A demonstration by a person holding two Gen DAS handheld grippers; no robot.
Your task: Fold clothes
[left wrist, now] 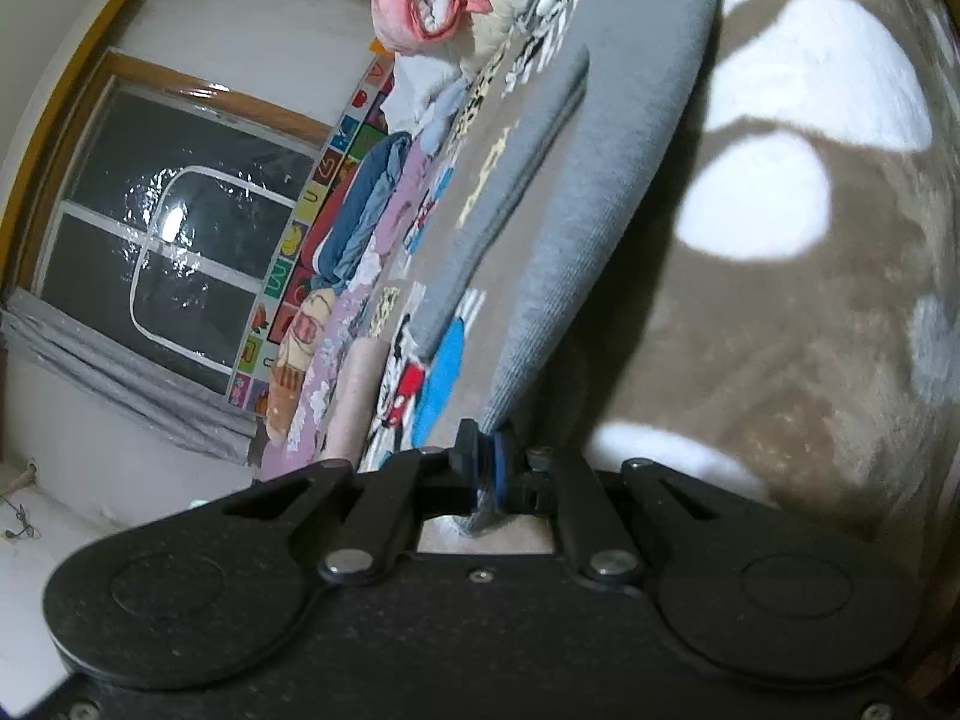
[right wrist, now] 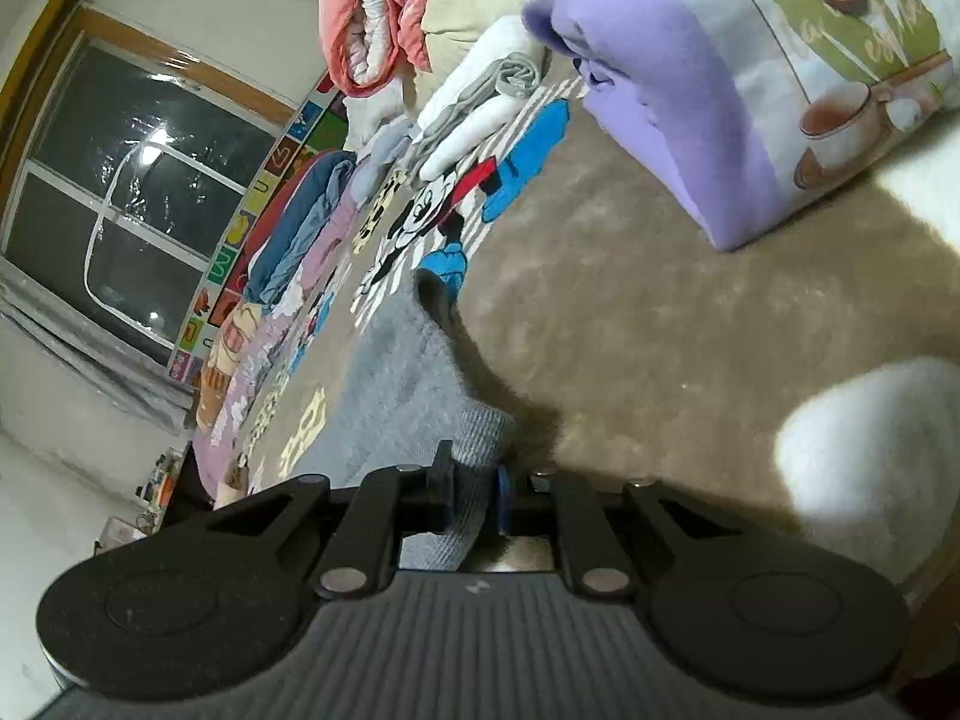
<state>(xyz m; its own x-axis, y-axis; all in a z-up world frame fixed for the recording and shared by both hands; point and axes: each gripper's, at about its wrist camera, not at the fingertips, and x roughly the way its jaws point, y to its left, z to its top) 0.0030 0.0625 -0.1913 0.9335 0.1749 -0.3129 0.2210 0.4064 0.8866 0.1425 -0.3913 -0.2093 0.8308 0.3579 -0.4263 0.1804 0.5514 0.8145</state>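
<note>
A grey knitted garment (left wrist: 606, 192) is held by both grippers at the same time. The jaws of the left gripper (left wrist: 489, 468) are closed narrowly on one edge of it, and the cloth is seen rising from the pads as a long, taut band across the left wrist view. The jaws of the right gripper (right wrist: 474, 480) are likewise pinched on a bunched grey corner (right wrist: 480, 432), while the rest of the garment lies spread on the surface just beyond it.

The fold of this piece is judged to be only in its middle: the cloth is lifted and stretched, but it is not yet laid over itself or flattened. Some work seems to be finished already, since a small white and grey bundle (right wrist: 480, 102) is seen lying neatly further away. A loose heap of pink and cream clothes (right wrist: 384, 18) and some blue ones (right wrist: 300, 228) are probably still to be folded.

The surface is a soft brown plush blanket (right wrist: 660, 360) with large white patches, partly covered by a sheet with cartoon prints (right wrist: 432, 216). A purple printed pillow (right wrist: 750, 90) is placed near the far edge. Behind, a dark window (left wrist: 168, 228) with a wooden frame is seen, with a lamp reflected in the glass, and a band of colourful letter tiles (left wrist: 324, 180) runs along the wall.
</note>
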